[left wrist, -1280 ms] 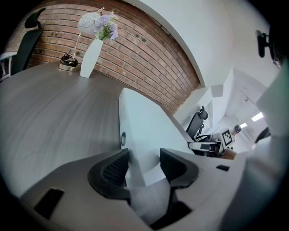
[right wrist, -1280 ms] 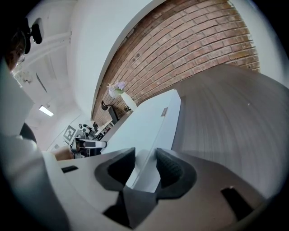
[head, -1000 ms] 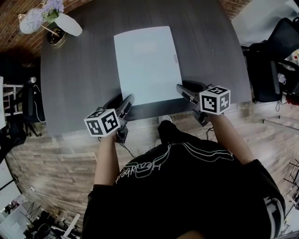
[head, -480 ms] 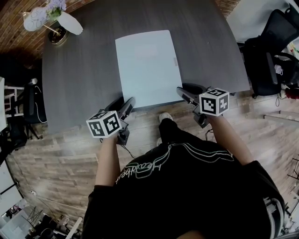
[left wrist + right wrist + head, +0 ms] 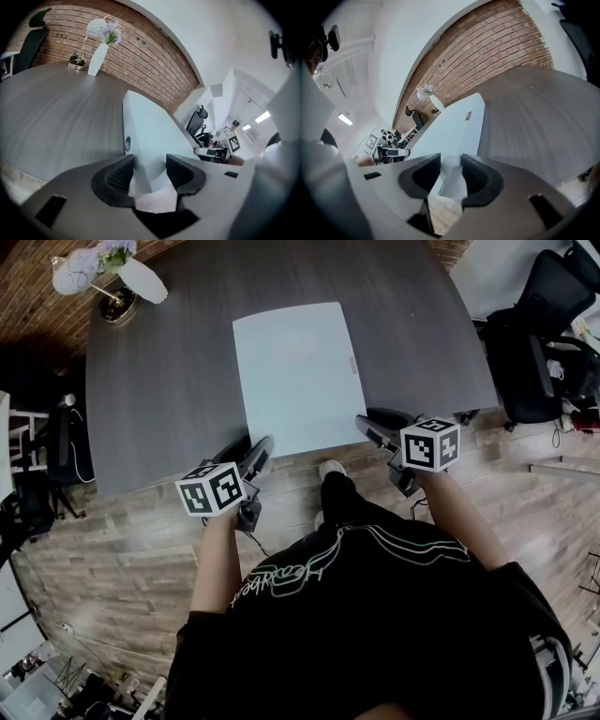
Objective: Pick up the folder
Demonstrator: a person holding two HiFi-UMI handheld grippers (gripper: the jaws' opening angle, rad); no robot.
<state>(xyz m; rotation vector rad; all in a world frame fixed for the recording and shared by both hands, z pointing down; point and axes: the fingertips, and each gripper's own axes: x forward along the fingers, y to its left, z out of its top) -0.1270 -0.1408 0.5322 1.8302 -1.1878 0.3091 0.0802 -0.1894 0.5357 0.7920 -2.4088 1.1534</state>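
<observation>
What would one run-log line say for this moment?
left gripper: shut on folder corner | right gripper: shut on folder corner | folder: near edge at table edge

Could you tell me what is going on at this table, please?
A person standing at the dark table holds a gripper in each hand. The left gripper is clamped on one near corner of the pale folder, the right gripper on the other. The folder rests on the table, its near edge at the table's edge, not yet lifted clear.
</observation>
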